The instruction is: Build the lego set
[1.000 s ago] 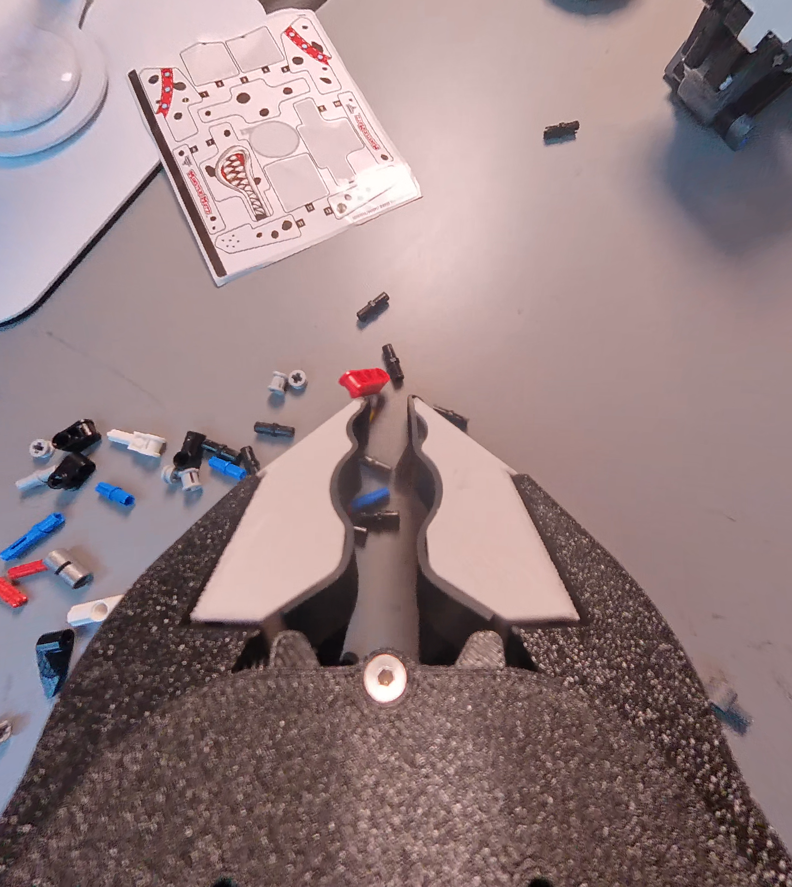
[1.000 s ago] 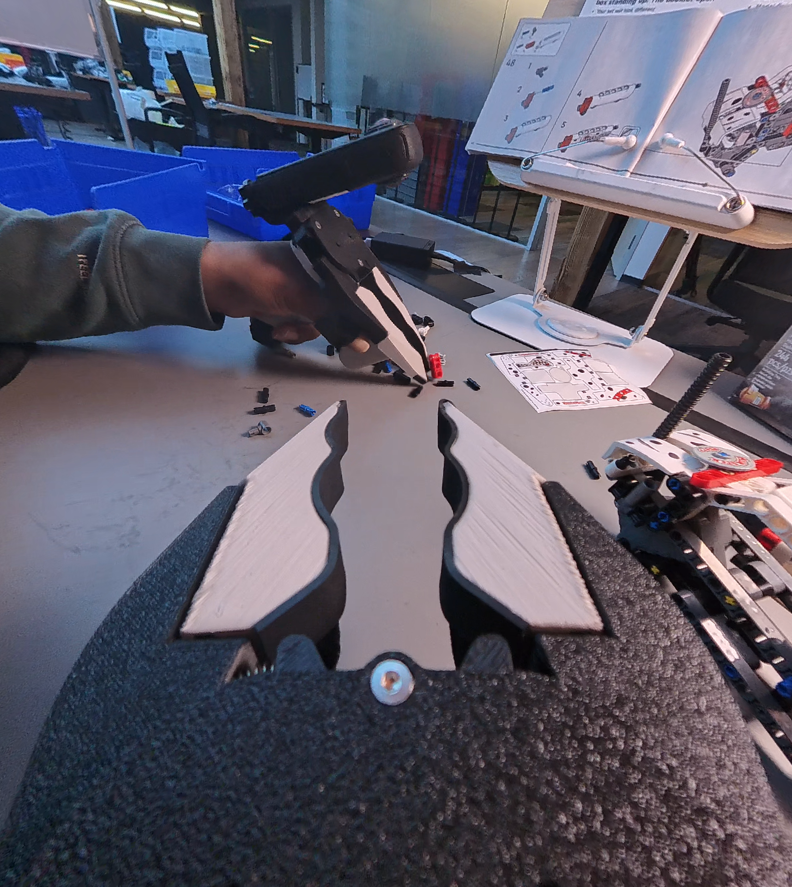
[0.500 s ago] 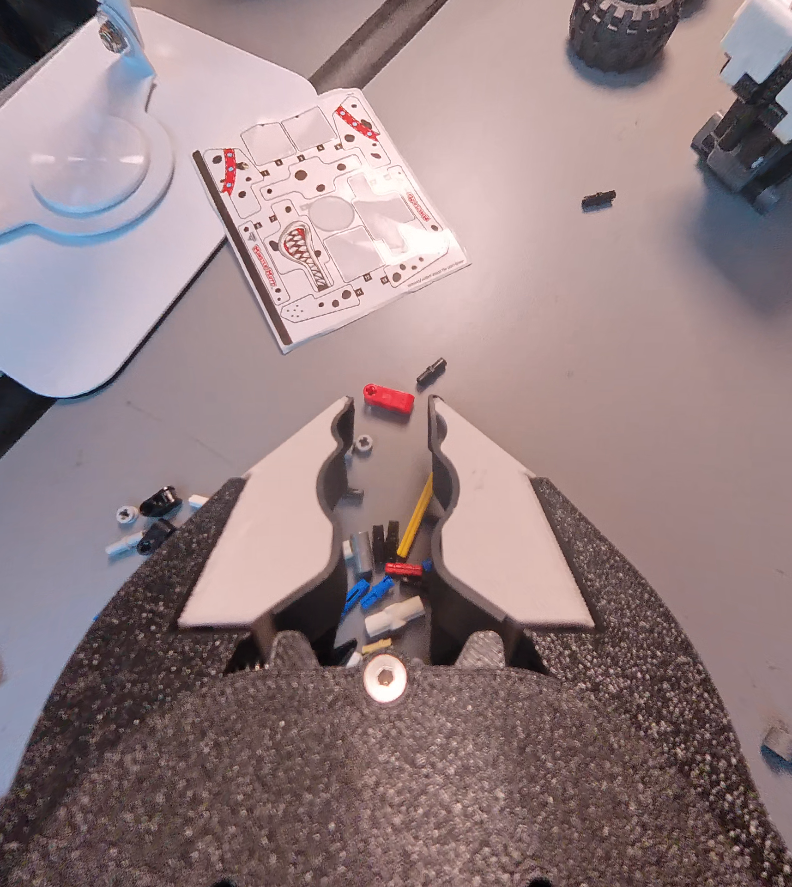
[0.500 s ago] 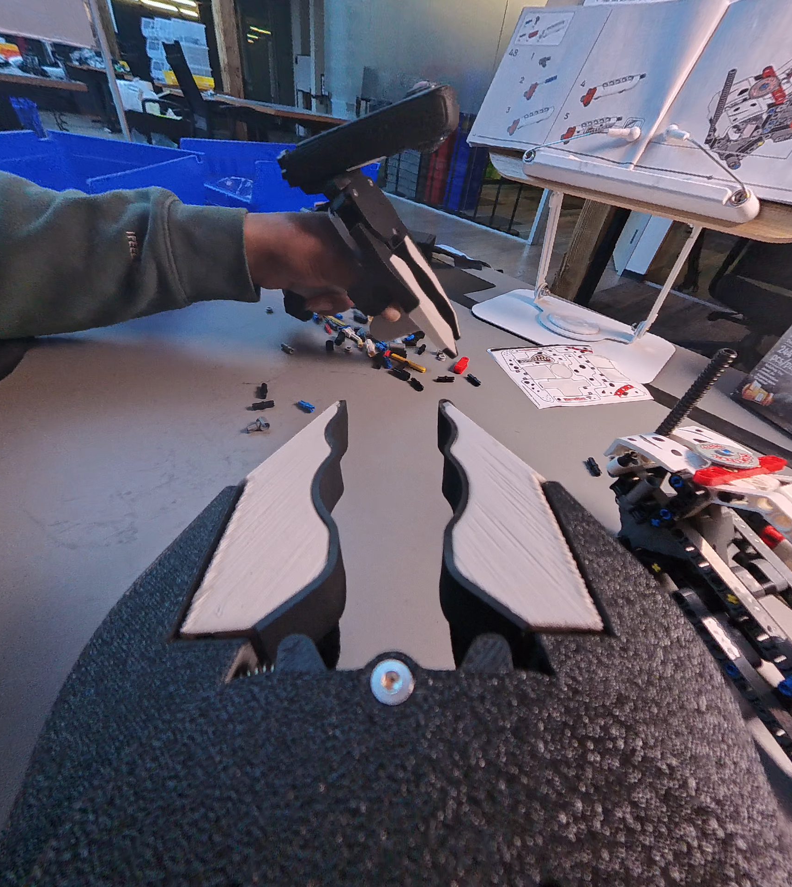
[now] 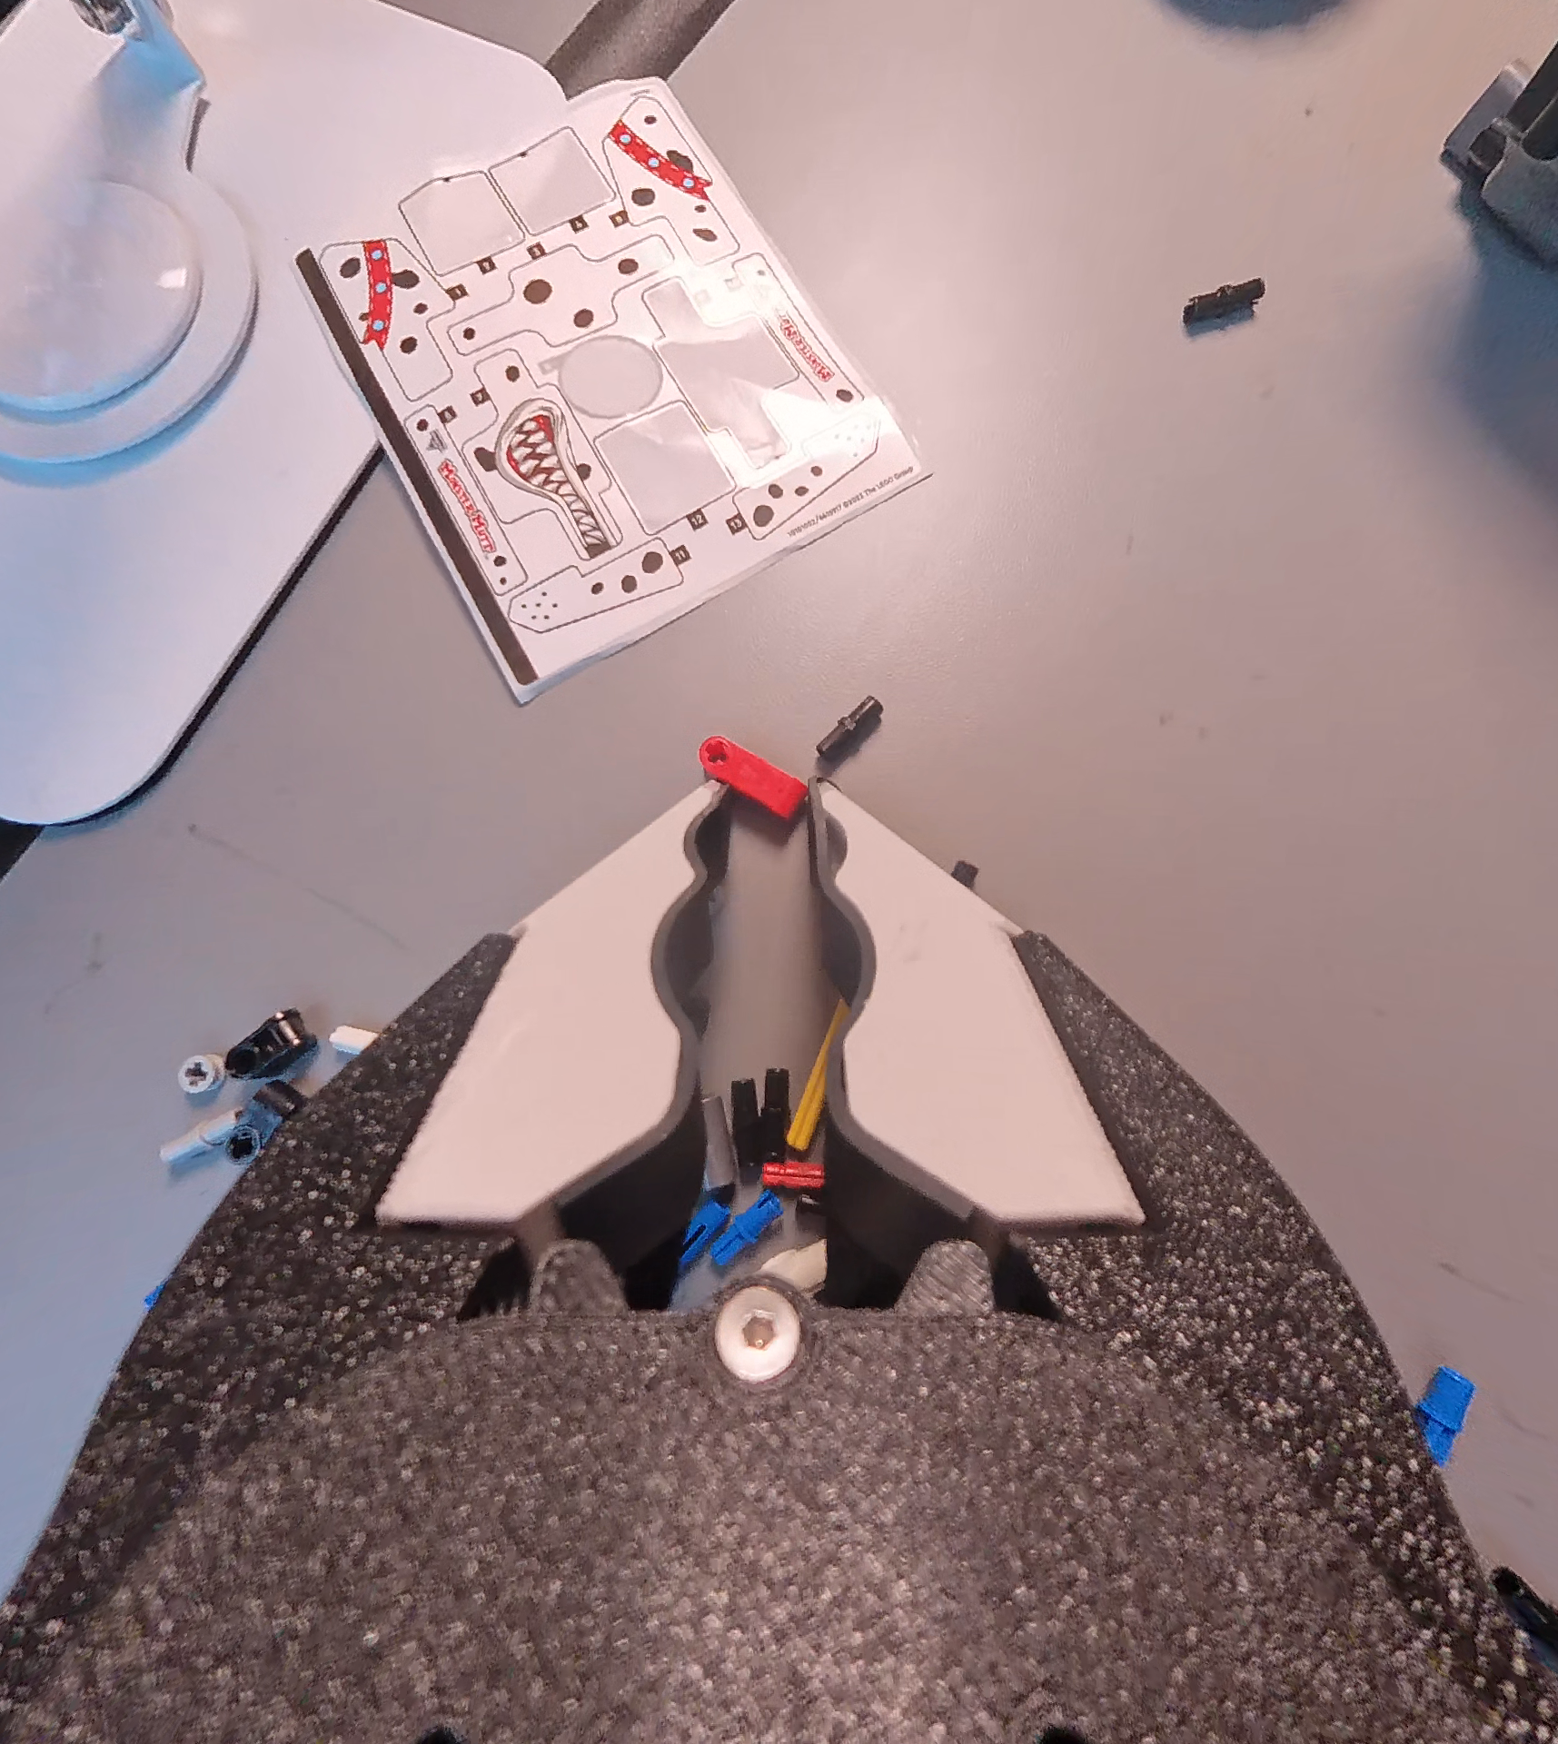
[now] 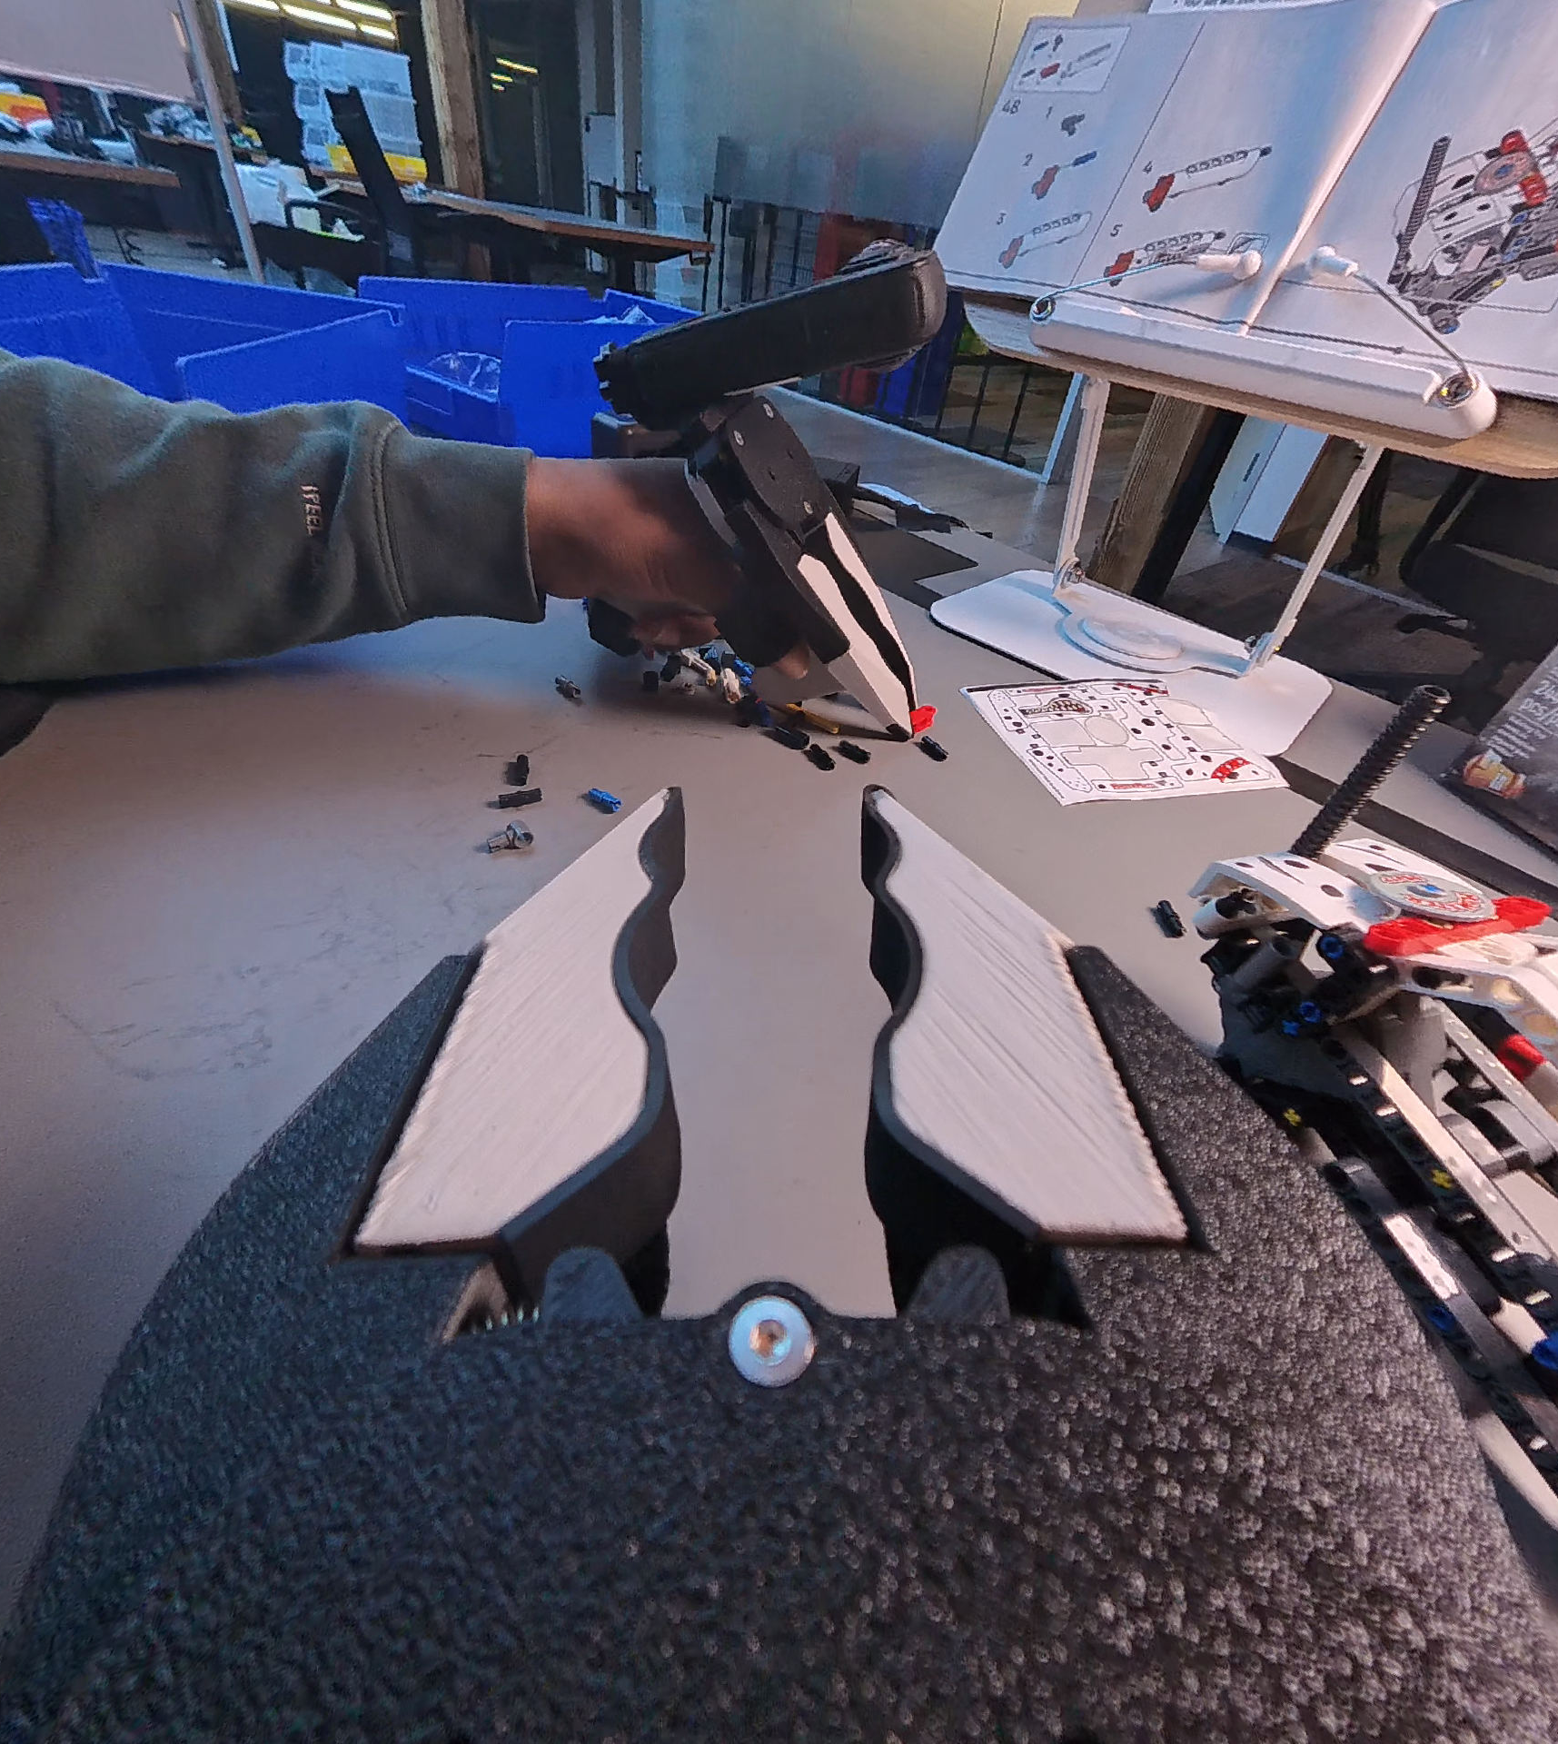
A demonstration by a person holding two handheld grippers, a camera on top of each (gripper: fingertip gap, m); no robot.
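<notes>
The left gripper (image 5: pixel 763 788) pinches only one end of the small flat red plastic lego piece (image 5: pixel 749 776), just below the white sticker sheet (image 5: pixel 605 377). So thin a hold could let it pivot or slip out when lifted. The right gripper (image 6: pixel 773 802) hangs spread and empty, near the half-built white lego truck (image 6: pixel 1417 991).

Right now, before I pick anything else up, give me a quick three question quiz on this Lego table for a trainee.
1. True or false: the right gripper is open and empty.
2. What colour is the piece at the tips of the left gripper? A red, B yellow, C blue.
3. In the right wrist view, on which side of that gripper does the partly built model sit?
Key: 1 true. 2 A, the red piece. 3 right.
</notes>
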